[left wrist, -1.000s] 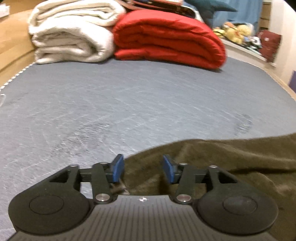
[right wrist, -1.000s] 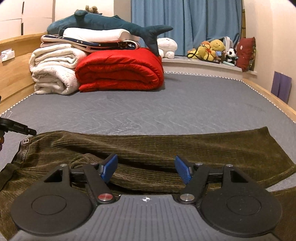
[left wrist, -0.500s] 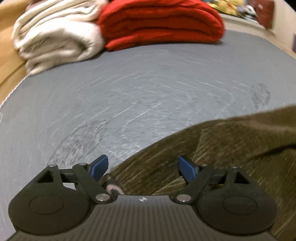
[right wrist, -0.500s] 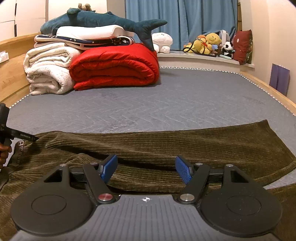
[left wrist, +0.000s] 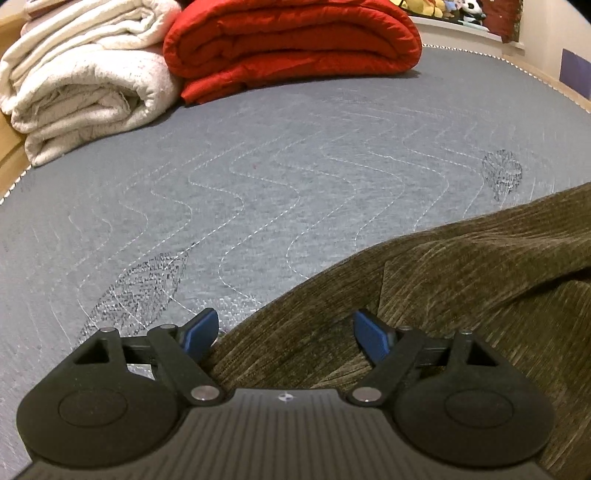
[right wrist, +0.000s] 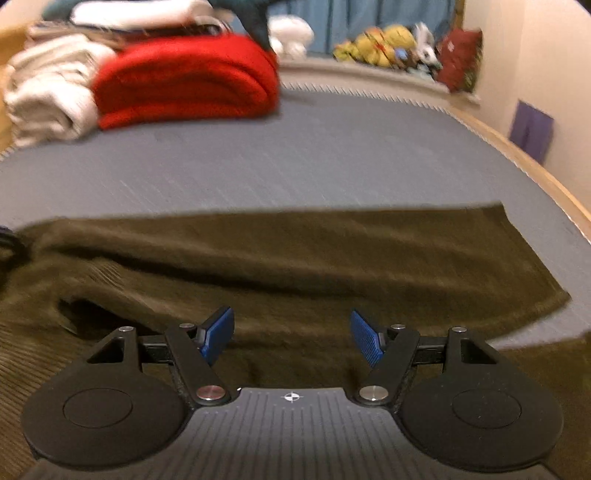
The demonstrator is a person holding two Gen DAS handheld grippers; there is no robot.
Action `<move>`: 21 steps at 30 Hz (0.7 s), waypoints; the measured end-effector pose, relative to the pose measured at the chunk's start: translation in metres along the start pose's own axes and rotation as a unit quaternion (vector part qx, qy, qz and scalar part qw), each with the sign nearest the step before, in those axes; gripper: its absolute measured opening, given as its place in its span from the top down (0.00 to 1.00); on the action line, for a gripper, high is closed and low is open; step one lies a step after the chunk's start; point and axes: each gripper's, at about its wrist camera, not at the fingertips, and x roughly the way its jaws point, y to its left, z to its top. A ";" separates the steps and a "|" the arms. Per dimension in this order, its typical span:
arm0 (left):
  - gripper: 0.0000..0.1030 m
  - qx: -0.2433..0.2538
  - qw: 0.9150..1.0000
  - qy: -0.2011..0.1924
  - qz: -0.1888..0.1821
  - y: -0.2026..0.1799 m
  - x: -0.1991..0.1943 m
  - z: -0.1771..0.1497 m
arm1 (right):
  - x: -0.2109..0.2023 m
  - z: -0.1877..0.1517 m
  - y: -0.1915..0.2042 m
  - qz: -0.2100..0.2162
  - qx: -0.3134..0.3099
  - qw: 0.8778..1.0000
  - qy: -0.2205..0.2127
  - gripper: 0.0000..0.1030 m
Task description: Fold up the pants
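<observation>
**Pants laid out, folding barely begun**

Lower centre, the left gripper point(left wrist: 284, 330) is narrowing slightly, pads apart over the pants point(left wrist: 461, 280) edge, gripping nothing. The right gripper point(right wrist: 291, 338) stands apart above the cloth. Beyond, one leg lies lengthwise across the mattress point(left wrist: 295, 166); cross-folds remain. Blankets point(left wrist: 291, 44) sit upper frame.

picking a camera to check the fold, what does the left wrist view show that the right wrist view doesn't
Only the left wrist view: the left gripper, jaws wide and closing slightly over the pants' edge, pads not pressing it, plus sharp quilting on the mattress.

Only the right wrist view: the right gripper, open above the cloth, the pants' full length to the cuff, and blue curtains, all blurred.

Both: pants, mattress, red quilt, white blanket.
</observation>
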 end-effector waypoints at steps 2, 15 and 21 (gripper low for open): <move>0.32 0.006 1.000 -0.005 -0.005 -0.003 -0.003 0.000 | 0.006 -0.002 -0.008 0.001 0.027 0.999 0.024 0.30; 0.92 0.077 0.994 -0.067 0.023 -0.018 -0.065 -0.009 | -0.009 -0.008 -0.031 -0.005 0.084 0.996 0.038 0.30; 0.93 0.118 0.987 -0.110 -0.001 -0.031 -0.135 -0.022 | -0.020 -0.010 -0.040 -0.001 0.114 0.993 0.031 0.30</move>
